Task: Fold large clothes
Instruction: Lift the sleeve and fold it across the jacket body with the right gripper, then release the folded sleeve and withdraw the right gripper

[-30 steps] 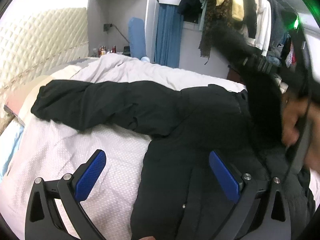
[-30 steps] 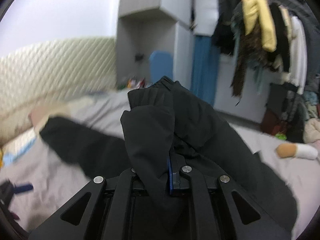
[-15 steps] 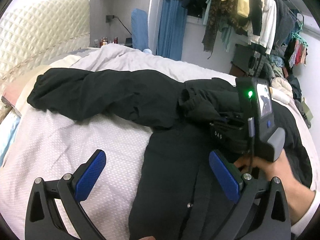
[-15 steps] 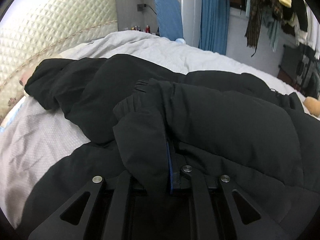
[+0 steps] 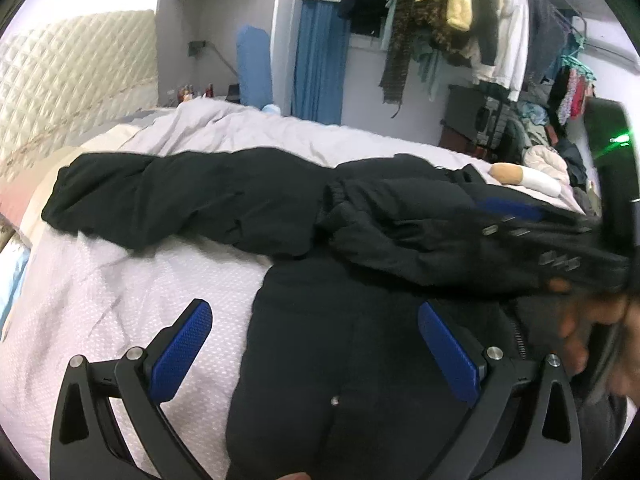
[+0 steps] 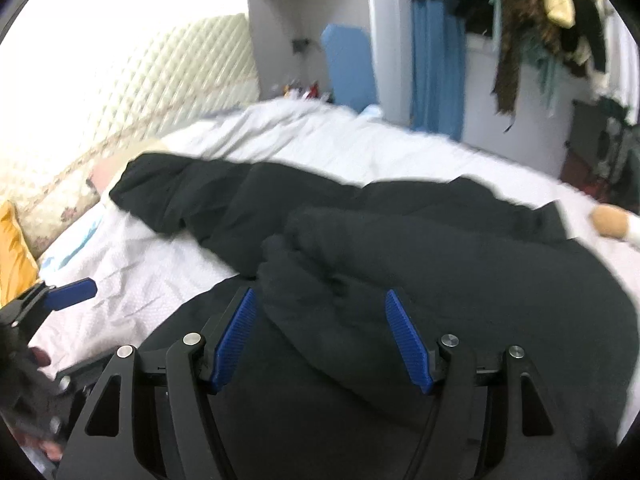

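Note:
A large black padded jacket [image 5: 352, 288] lies spread on the bed. One sleeve [image 5: 180, 196] stretches out to the left. The other sleeve [image 5: 400, 232] is folded across the body, its cuff pointing left. My left gripper [image 5: 316, 332] hovers open over the jacket's lower left edge, holding nothing. In the right wrist view my right gripper [image 6: 320, 320] has its jaws opening just above the folded sleeve [image 6: 320, 264]. The cloth lies between the blue pads [image 6: 236, 336], which do not press on it. From the left wrist view the right gripper [image 5: 520, 220] is a blur at the right edge.
The bed sheet [image 5: 100, 280] is pale and dotted. A quilted headboard [image 5: 72, 80] stands at the left. A crowded clothes rail [image 5: 460, 20] hangs at the back right. A soft toy [image 5: 520, 176] lies at the bed's far side. A yellow pillow [image 6: 12, 248] sits at the left.
My right gripper carried the sleeve down across the jacket, then opened and let it go. The sleeve now lies folded on the body. The left gripper stayed open, nearly still.

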`<action>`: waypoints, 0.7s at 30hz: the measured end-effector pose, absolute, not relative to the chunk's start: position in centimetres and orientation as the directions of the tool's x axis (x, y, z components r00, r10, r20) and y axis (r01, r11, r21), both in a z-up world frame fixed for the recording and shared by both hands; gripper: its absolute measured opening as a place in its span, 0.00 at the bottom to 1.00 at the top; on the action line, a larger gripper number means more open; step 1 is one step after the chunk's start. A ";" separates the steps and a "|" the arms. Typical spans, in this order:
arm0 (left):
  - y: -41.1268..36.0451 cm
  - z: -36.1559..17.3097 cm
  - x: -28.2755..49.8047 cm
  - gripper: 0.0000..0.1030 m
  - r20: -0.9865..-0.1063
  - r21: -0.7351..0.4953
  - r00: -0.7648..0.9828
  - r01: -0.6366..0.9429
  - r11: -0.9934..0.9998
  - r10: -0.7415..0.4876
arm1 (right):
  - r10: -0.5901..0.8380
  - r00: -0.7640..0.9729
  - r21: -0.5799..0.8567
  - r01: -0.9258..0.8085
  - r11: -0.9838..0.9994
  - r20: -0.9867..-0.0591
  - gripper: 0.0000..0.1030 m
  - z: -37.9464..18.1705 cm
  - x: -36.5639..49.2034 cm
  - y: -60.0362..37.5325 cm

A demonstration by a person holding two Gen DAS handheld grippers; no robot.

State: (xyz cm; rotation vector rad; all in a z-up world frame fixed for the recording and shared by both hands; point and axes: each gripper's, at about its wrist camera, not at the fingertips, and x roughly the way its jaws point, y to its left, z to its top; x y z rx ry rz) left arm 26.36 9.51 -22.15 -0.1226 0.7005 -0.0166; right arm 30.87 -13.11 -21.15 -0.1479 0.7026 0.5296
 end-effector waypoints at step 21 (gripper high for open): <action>3.4 -21.7 24.1 1.00 -0.607 -0.169 0.778 0.073 0.983 -0.162 | 0.036 0.678 0.005 -0.047 0.999 -0.735 0.66 -25.0 28.5 -38.2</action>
